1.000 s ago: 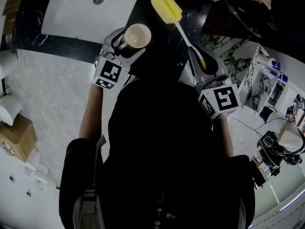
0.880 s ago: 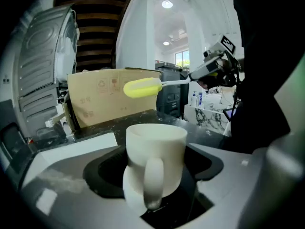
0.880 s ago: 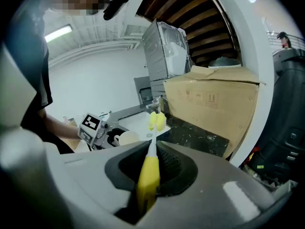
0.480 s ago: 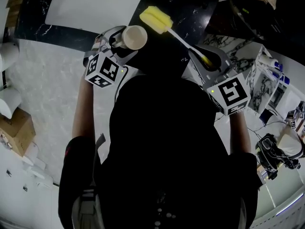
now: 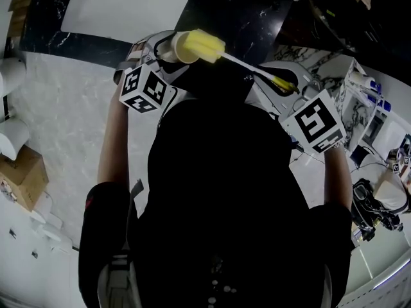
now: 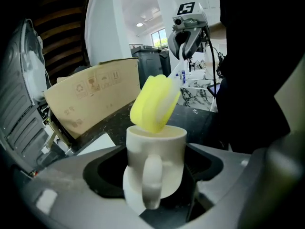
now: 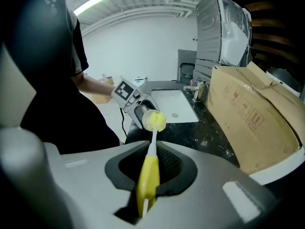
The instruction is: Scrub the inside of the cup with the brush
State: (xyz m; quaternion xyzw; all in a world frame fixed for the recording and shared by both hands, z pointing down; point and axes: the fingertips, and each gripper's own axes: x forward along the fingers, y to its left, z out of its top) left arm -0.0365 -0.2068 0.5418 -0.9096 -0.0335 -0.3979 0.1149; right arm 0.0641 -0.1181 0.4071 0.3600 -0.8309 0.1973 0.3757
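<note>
My left gripper [image 5: 162, 49] is shut on a cream cup [image 6: 155, 157], gripping it low on its body with the handle facing the camera. The cup [image 5: 180, 46] is held above the black counter. The brush [image 5: 247, 67] has a white stem, a yellow handle [image 7: 148, 177] and a yellow sponge head [image 6: 153, 104]. My right gripper [image 7: 151, 173] is shut on that handle. The sponge head [image 5: 200, 45] sits at the cup's mouth, its tip just inside the rim. In the right gripper view the cup [image 7: 144, 116] shows behind the sponge head [image 7: 156, 121].
A white sink basin [image 5: 115, 5] is set in the black marble counter [image 5: 244, 11] beyond the cup. A cardboard box [image 7: 252, 118] stands on the counter to the right. Shelves with small items [image 5: 366, 117] lie at the far right.
The brush has swung left and its sponge head has come from beside the cup to the cup's mouth. The left gripper with the cup has shifted only slightly.
</note>
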